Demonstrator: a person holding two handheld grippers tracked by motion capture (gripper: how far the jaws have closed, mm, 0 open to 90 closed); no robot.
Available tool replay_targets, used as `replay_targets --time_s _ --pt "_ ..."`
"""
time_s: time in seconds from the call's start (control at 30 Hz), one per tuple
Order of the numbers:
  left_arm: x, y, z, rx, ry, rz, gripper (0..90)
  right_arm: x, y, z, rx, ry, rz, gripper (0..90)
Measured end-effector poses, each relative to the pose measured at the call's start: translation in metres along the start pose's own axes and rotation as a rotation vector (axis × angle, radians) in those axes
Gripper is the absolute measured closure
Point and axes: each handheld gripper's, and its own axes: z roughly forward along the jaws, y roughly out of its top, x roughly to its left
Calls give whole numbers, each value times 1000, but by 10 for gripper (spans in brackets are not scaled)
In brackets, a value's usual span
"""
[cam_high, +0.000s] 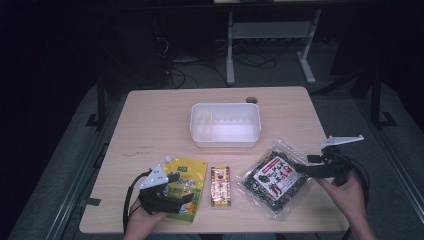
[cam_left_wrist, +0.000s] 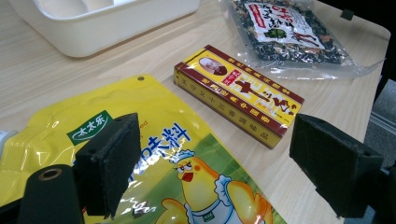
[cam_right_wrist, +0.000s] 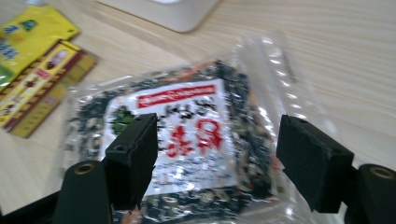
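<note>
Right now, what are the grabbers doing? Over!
Both grippers open: left gripper over yellow pouch, right gripper over clear seaweed bag. Nothing held. White tub unblocked.

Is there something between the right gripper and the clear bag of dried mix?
Nothing visible does. The right gripper hangs open just above the clear bag of dried mix, which lies flat on the table, with only air between them.
</note>
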Motion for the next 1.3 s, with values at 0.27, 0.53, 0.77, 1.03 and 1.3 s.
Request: replay_targets --time_s 0.27,0.53,0.77,1.03,1.3 --pt "0 -1 1 2 -12 -11 160 -30 -4 1 55 -78 91 335" --pt "2 -1 1 3 -13 -14 160 -50 -12 -3 88 -117 157 346" --pt "4 -2 0 0 -16 -27 160 -62 -21 -4 102 -144 193 360" --pt "3 -2 1 6 -17 -20 160 -73 -31 -4 115 -141 230 439" --pt "3 -1 2 7 -19 -18 160 -81 -36 0 134 -73 291 570"
